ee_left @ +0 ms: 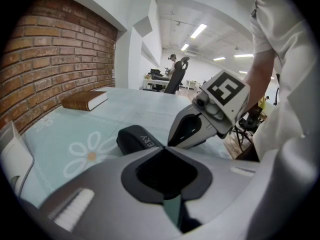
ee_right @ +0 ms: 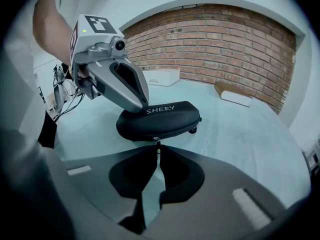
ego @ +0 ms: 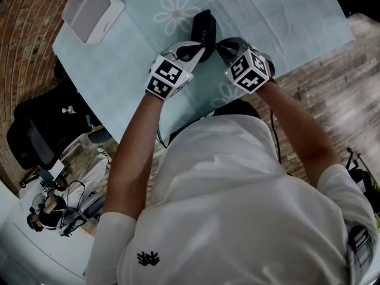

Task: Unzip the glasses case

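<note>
A black zipped glasses case lies on the pale blue flowered tablecloth. My left gripper is shut, and its tips press down on the top of the case at its near left end. My right gripper is shut on the small metal zipper pull at the case's front edge. In the left gripper view the case shows just beyond my shut jaws, and the right gripper comes in from the right to meet it.
A white tray sits at the table's far left corner. A brown book lies further along the table. The table edge runs close to my body, and a black chair stands on the floor at the left.
</note>
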`<action>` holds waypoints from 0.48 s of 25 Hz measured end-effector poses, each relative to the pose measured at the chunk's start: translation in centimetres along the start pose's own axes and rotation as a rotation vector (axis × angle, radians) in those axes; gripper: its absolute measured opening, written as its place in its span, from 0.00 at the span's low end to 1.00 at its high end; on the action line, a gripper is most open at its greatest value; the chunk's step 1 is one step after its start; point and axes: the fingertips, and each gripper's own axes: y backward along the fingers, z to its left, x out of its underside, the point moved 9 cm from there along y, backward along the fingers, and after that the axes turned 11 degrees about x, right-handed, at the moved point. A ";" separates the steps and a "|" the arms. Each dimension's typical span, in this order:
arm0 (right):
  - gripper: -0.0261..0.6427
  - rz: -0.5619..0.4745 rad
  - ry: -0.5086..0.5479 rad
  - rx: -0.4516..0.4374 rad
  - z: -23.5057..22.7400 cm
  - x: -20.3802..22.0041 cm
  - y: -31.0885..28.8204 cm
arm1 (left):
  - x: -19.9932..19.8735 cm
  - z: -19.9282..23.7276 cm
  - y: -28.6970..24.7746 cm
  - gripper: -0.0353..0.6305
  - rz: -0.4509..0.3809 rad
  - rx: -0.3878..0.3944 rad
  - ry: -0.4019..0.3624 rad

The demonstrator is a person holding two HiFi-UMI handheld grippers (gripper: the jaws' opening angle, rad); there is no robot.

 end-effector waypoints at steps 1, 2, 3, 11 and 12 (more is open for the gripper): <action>0.07 0.000 0.001 0.001 -0.2 0.0 -0.1 | 0.0 0.0 0.0 0.13 0.001 0.000 0.000; 0.07 0.000 0.000 0.003 -0.4 -0.1 -0.2 | 0.1 0.0 0.0 0.13 0.002 0.000 0.001; 0.07 0.000 0.000 0.004 -0.6 -0.1 -0.3 | 0.1 0.1 0.0 0.14 0.004 0.000 0.001; 0.07 0.000 0.022 0.007 -2.2 -0.5 -0.8 | 0.0 -0.1 0.0 0.14 0.016 0.003 0.013; 0.07 0.000 0.026 0.007 -2.4 -0.5 -0.9 | 0.0 -0.1 0.0 0.13 0.013 0.004 0.013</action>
